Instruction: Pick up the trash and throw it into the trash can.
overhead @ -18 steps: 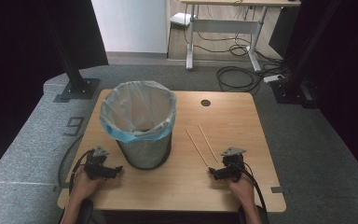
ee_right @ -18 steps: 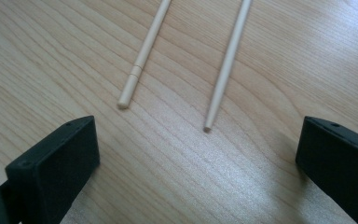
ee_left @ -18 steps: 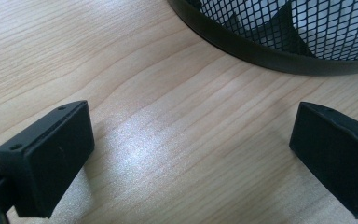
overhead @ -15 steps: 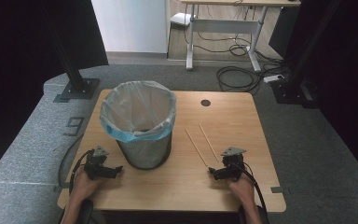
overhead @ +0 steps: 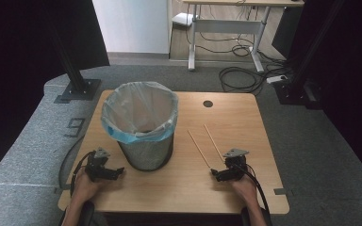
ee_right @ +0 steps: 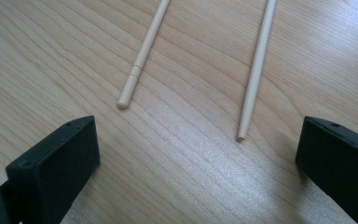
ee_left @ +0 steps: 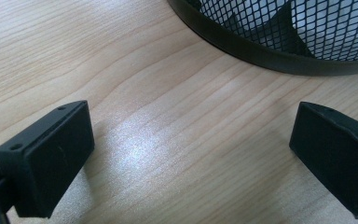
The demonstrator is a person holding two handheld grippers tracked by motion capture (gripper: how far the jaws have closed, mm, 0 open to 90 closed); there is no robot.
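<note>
**Two tools at rest, chopsticks and bin on wooden surface**

Right tool [overhead: 222, 174]: held low over the surface [overhead: 245, 117] near its front edge, jaws spread wide, nothing between the pads. In the right gripper view [ee_right: 198, 163], both black jaws flank bare wood, with the near tips of two chopsticks just ahead of the gap.

Left chopstick [ee_right: 142, 56]: pale wood, blunt near end, lying flat, a faint ring close to that end. Seen from above [overhead: 199, 148] as a thin diagonal line running away from the right tool.

Right chopstick [ee_right: 256, 70]: pale wood, tapered tip toward the tool, lying flat, apart from its partner and roughly parallel to it. From above [overhead: 213, 137], slightly farther back.

Left tool [overhead: 115, 172]: held low at the front left of the surface, jaws spread wide, gripping nothing. In the left gripper view [ee_left: 191, 158], bare wood between the jaws.

Waste bin [overhead: 143, 150]: black wire mesh, upright, just beyond the left tool; base rim visible in the left gripper view [ee_left: 242, 46].

Bin liner [overhead: 139, 106]: translucent, pale blue, folded over the bin's rim.

Round hole [overhead: 208, 103]: dark, near the far edge of the surface.
</note>
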